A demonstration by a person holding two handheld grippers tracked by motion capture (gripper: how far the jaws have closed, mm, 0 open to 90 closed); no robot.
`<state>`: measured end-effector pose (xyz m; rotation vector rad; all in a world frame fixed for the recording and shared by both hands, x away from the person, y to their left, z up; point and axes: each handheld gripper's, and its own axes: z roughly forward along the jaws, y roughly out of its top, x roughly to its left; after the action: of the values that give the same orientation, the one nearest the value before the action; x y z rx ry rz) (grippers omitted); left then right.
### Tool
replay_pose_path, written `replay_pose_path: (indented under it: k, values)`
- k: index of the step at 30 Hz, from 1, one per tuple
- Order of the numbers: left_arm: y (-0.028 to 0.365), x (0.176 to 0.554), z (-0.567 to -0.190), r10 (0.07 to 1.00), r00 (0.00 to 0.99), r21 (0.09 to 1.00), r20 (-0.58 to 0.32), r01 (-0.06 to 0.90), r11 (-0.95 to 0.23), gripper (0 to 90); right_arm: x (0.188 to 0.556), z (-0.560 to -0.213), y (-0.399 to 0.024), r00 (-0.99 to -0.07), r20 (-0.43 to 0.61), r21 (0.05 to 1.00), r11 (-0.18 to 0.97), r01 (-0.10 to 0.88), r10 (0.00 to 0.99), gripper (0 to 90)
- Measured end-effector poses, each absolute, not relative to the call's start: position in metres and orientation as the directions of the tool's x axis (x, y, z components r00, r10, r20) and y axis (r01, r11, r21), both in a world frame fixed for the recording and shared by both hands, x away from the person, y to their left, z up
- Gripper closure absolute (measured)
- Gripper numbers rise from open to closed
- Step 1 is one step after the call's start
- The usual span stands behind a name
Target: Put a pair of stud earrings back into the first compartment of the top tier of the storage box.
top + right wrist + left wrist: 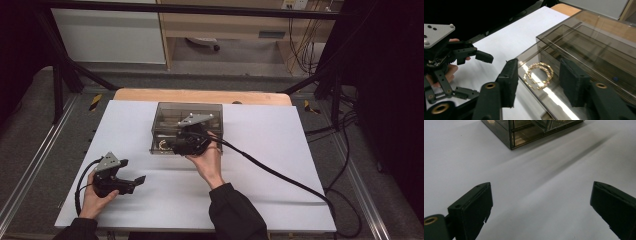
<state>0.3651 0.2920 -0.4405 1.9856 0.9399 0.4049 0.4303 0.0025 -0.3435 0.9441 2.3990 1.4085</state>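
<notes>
Lab: black frame rig point(65, 70), cables point(305, 40), white table point(280, 150).

Right tongs point(537, 82) spread over gold bracelets point(539, 75) in drawer point(584, 57)

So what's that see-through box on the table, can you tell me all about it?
The box is smoky brown clear plastic, low and rectangular, with drawer-like compartments. It sits flat on the white table cover, toward the far side. A gold chain-like loop lies inside its near front part. The right gripper hangs at its front, fingers open; contact can't be told.
</notes>
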Motion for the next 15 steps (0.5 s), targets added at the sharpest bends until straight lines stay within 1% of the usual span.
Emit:
replay_pose_path:
  k: [7,11,13,15]
  values:
    - [0.291,0.365,-0.441,0.747,0.661,0.823,-0.07,0.462,-0.332,3.9,0.426,-0.339,-0.033,-0.752,0.128,0.857,0.31,0.412,0.647,27.6]
    - [0.291,0.365,-0.441,0.748,0.659,0.823,-0.07,0.462,-0.33,3.9,0.425,-0.34,-0.054,-0.732,0.147,0.861,0.278,0.425,0.665,14.6]
    - [0.291,0.365,-0.441,0.748,0.659,0.823,-0.071,0.462,-0.329,3.9,0.424,-0.341,-0.063,-0.724,0.145,0.862,0.274,0.427,0.674,10.0]
    - [0.291,0.365,-0.441,0.747,0.661,0.823,-0.07,0.462,-0.332,3.9,0.423,-0.343,-0.073,-0.722,0.139,0.862,0.276,0.425,0.678,7.3]
